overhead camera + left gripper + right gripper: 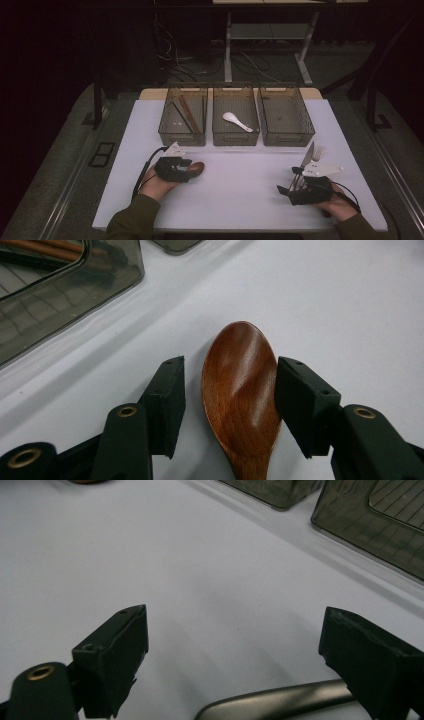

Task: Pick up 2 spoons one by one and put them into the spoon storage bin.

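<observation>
The left tongs (229,385) are straddling the bowl of a wooden spoon (240,390) that is lying on the white desk (240,185). In the left gripper view one pad is touching the spoon's edge while the other is standing just clear of it, so the tongs are half-closed around the spoon without clamping it. From the high view the spoon (196,168) is poking out of the left tongs (187,170), in front of the left bin (183,116).

The right tongs (235,650) are gaping wide over bare desk, with a grey metal handle (280,700) lying by one pad. Only the high view is showing a knife (307,154) and fork (317,152) by the right tongs (300,180), near the right bin (286,116). The middle bin (235,116) is holding a white spoon (236,120); brown sticks (188,113) are leaning in the left bin.

Beyond the bins, cables are trailing over a dark floor.
</observation>
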`<act>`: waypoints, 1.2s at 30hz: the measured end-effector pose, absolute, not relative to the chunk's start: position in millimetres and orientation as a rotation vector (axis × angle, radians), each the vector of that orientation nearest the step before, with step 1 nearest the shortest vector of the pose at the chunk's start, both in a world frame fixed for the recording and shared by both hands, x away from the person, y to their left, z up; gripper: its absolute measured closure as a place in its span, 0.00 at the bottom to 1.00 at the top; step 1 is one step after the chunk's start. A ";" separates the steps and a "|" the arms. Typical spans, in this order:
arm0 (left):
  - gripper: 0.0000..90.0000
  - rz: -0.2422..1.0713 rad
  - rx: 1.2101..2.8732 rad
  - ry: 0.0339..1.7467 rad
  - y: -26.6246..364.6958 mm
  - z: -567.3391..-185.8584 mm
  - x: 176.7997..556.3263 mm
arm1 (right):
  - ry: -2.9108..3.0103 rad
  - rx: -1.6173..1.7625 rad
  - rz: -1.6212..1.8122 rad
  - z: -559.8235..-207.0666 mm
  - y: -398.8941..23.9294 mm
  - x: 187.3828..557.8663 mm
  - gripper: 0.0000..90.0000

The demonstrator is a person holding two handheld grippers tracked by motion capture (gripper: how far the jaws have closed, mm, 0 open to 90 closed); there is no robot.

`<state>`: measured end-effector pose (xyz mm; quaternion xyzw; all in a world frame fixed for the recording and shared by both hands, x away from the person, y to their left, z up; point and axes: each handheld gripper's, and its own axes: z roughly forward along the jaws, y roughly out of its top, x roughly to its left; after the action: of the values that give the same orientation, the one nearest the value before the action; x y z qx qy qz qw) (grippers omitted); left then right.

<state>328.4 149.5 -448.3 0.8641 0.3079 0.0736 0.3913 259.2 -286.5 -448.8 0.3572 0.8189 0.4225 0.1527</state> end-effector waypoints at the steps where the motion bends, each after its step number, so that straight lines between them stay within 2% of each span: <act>1: 0.51 0.187 2.199 0.781 149.1 -448.1 328.1 | 2.349 1.025 1.212 -448.9 -286.5 259.2 0.13; 10: 0.63 0.173 2.258 0.730 140.8 -445.1 324.6 | 2.351 1.021 1.211 -448.9 -286.3 259.3 0.13; 20: 0.72 0.184 2.301 0.707 133.3 -440.8 320.8 | 2.351 1.021 1.211 -448.9 -286.4 259.3 0.13; 33: 0.92 0.158 2.319 0.653 131.0 -432.2 316.2 | 2.351 1.021 1.210 -449.0 -286.3 259.3 0.13; 36: 0.93 0.175 2.331 0.645 129.4 -431.2 314.9 | 2.351 1.020 1.210 -449.0 -286.4 259.3 0.13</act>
<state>314.9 129.4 -431.2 0.9002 0.2491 0.0674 0.3509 259.3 -286.4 -449.0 0.3556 0.8199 0.4218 0.1531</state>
